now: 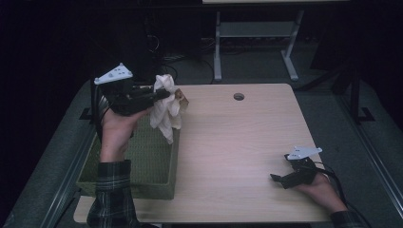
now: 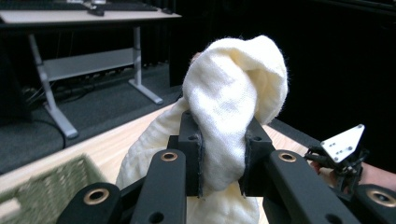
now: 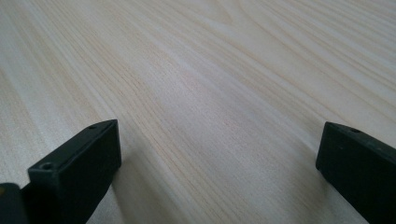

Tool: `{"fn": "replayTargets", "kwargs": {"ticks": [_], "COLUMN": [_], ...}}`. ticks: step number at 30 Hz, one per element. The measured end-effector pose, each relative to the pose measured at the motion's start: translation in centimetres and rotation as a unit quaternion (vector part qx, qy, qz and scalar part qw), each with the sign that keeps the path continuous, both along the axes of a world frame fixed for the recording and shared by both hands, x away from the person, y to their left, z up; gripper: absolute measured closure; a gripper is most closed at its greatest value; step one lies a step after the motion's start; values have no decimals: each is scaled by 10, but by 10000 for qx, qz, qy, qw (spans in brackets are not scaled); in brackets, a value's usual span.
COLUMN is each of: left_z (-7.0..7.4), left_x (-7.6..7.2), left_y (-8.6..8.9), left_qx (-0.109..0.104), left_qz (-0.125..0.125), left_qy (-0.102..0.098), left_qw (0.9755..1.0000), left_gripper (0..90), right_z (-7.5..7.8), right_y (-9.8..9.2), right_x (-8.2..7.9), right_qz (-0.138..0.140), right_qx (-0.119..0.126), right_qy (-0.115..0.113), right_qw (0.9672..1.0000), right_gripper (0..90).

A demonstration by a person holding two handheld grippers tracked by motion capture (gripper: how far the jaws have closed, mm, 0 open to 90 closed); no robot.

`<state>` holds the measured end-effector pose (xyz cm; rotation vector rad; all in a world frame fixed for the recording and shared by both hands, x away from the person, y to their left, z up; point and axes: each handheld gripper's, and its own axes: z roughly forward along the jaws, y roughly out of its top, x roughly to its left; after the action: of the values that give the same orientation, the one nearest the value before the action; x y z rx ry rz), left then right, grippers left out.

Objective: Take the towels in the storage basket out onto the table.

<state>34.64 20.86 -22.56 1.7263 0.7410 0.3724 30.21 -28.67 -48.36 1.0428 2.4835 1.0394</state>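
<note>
Cream cloth (image 2: 233, 102) is clamped between the jaws of the left tool (image 1: 164, 93), bunched above them and hanging in folds below. It hangs in the air over the far right corner of the green woven basket (image 1: 142, 166), which sits at the tabletop's (image 1: 237, 142) left edge. Well to the right of the basket, the right tool (image 1: 278, 179) rests low on the tabletop, jaws wide apart with bare wood between them.

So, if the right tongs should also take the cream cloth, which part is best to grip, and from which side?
Probably the free tail of the cream cloth that hangs below the left tongs, beside the green basket. Come level from the open table side: the tail hangs loose and thin there, while the top is already pinched.
</note>
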Motion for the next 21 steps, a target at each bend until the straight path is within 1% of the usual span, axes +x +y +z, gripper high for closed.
{"fn": "replayTargets", "kwargs": {"ticks": [2,3,5,10,11,12,13,14,15,17,18,19,20,21], "left_z": [8,8,12,15,14,11,11,6,6,0,-5,-5,-11,-11], "left_x": [-1,-1,-1,-2,-2,-2,-2,-1,-1,0,1,1,2,2], "left_y": [-10,-10,-18,-39,-44,-53,-53,-64,-64,-74,-82,-82,-91,-91], "left_qx": [9,9,3,1,15,43,43,86,86,104,111,111,119,119], "left_qz": [-94,-94,-169,-397,-452,-550,-550,-686,-686,-770,-856,-856,-941,-941], "left_qy": [-82,-82,-153,-203,-199,-190,-190,-170,-170,-120,-59,-59,5,5], "left_qw": [9999,9999,9997,9990,9988,9983,9983,9975,9975,9969,9962,9962,9955,9955], "left_gripper": [742,742,742,742,742,742,742,742,742,742,742,741,742,742], "right_z": [0,0,0,0,0,0,0,0,0,0,0,0,0,0], "right_y": [0,0,0,0,0,0,0,0,0,0,0,0,0,0], "right_x": [0,0,0,0,0,0,0,0,0,0,0,0,0,0], "right_qz": [-2,-2,-5,2,3,2,2,1,1,2,6,6,7,7], "right_qx": [-1,-1,2,0,1,1,1,1,1,1,1,1,0,0], "right_qy": [1,1,8,6,6,6,6,7,7,6,6,6,7,7], "right_qw": [10000,10000,10000,10000,10000,10000,10000,10000,10000,10000,10000,10000,10000,10000], "right_gripper": [0,0,0,0,0,0,0,0,0,0,0,0,0,0]}}
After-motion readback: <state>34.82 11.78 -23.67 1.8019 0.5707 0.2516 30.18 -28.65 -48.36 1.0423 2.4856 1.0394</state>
